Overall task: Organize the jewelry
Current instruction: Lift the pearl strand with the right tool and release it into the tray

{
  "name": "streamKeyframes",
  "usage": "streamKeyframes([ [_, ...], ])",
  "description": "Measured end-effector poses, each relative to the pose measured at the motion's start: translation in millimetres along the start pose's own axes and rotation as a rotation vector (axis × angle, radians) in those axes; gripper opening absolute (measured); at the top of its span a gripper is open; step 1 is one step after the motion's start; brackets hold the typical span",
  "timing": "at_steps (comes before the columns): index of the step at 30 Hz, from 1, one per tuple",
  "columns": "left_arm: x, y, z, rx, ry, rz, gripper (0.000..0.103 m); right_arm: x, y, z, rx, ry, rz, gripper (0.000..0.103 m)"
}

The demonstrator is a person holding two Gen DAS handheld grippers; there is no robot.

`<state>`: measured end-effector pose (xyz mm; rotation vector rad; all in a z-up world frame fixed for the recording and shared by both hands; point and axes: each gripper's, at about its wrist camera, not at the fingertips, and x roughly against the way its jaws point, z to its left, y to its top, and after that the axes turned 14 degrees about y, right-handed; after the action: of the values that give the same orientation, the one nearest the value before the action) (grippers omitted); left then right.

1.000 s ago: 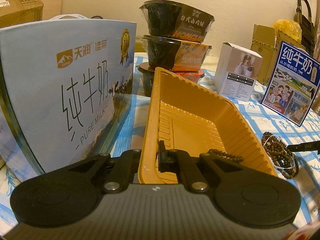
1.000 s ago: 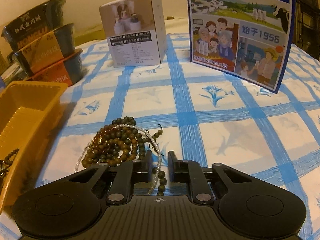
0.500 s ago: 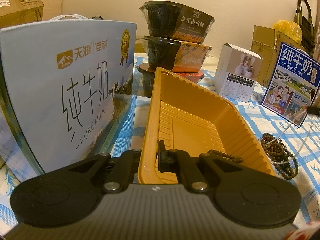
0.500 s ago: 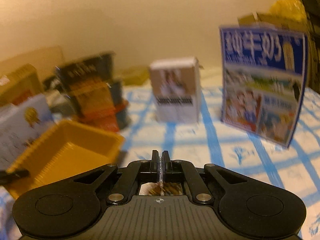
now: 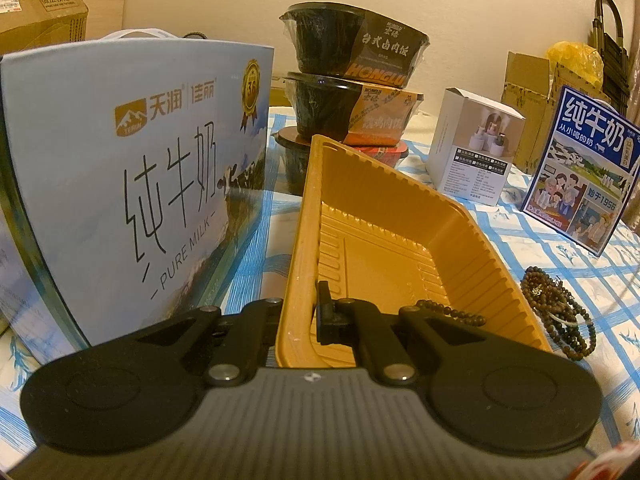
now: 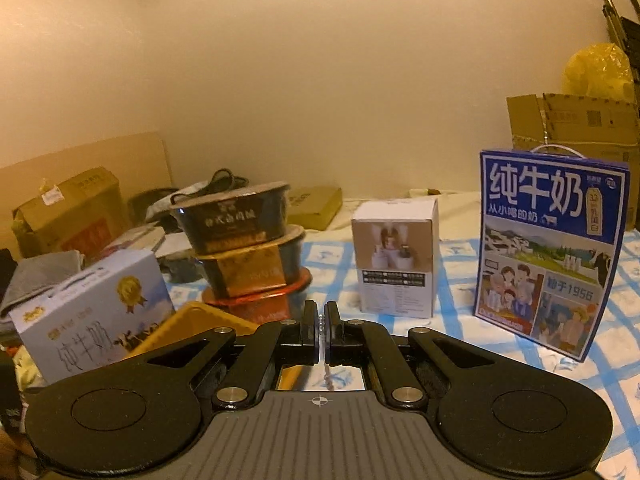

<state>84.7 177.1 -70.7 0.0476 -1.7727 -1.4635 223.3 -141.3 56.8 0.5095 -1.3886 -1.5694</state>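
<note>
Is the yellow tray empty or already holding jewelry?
Not empty: one dark bead bracelet lies in the yellow tray; more beads remain on the tablecloth.

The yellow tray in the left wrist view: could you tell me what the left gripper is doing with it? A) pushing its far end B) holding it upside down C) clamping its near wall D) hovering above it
C: the left gripper is shut on the near wall of the tray, one finger outside and one inside.
</note>
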Motion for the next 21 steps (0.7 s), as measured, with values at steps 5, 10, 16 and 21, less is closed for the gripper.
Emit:
streamKeyframes([
  [5, 0, 0, 1, 0.000, -0.002, 0.000, 0.004, 2, 9, 15, 0.006, 0.041, 0.003, 0.002],
  [10, 0, 0, 1, -0.001, -0.001, -0.001, 0.004, -5, 22, 34, -0.016, 0.143, -0.044, 0.002],
  [16, 1, 0, 0, -0.001, -0.002, -0.003, 0.004, -50, 17, 63, -0.077, 0.273, -0.072, 0.002],
  [21, 1, 1, 0, 0.001, -0.003, -0.002, 0.004, -86, 5, 79, -0.134, 0.369, -0.115, 0.002],
])
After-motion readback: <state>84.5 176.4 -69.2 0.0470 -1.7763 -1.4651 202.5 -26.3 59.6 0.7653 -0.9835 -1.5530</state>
